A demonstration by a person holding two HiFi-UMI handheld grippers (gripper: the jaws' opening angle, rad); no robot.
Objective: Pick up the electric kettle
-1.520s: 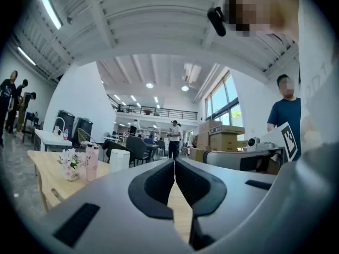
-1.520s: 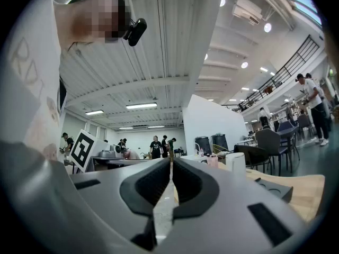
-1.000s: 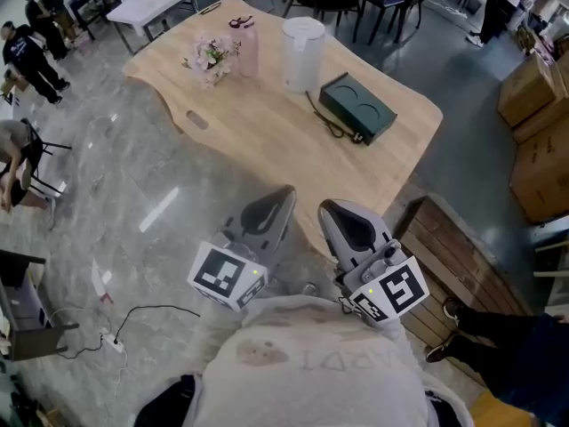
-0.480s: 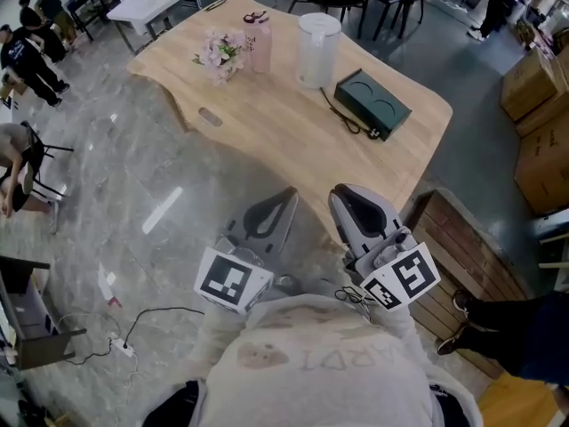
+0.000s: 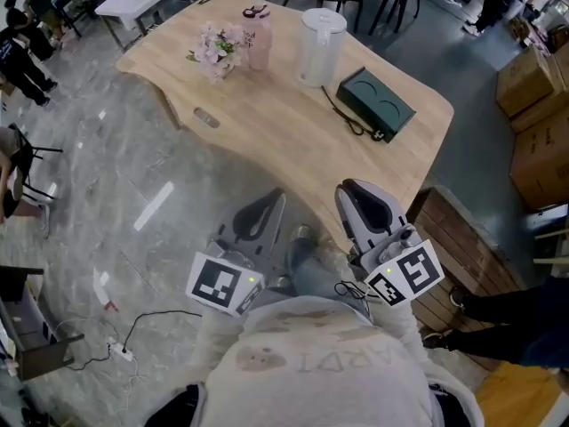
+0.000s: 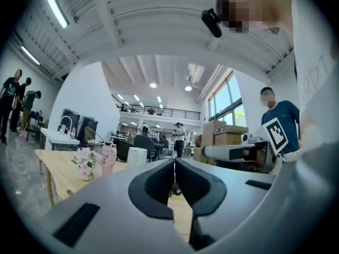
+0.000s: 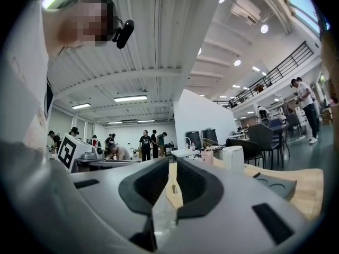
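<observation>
The white electric kettle (image 5: 320, 47) stands upright on the far side of the wooden table (image 5: 267, 123), next to a dark green flat box (image 5: 378, 105) with a black cord. It also shows small in the left gripper view as the kettle (image 6: 137, 156) and in the right gripper view as the kettle (image 7: 233, 158). My left gripper (image 5: 276, 196) is off the table's near edge, over the floor, well short of the kettle. My right gripper (image 5: 348, 188) is at the near edge. The left gripper (image 6: 174, 161) and right gripper (image 7: 172, 164) point level, jaws shut and empty.
A pink bottle (image 5: 258, 36) and a bunch of flowers (image 5: 213, 53) stand left of the kettle. A wooden pallet (image 5: 458, 247) and cardboard boxes (image 5: 533, 105) are on the right. Chairs stand behind the table, people at the far left, a cable (image 5: 133, 327) on the floor.
The table and kettle have shifted slightly right and up in the head view. Both grippers have shifted a little, still shut. A foot now shows between them.
</observation>
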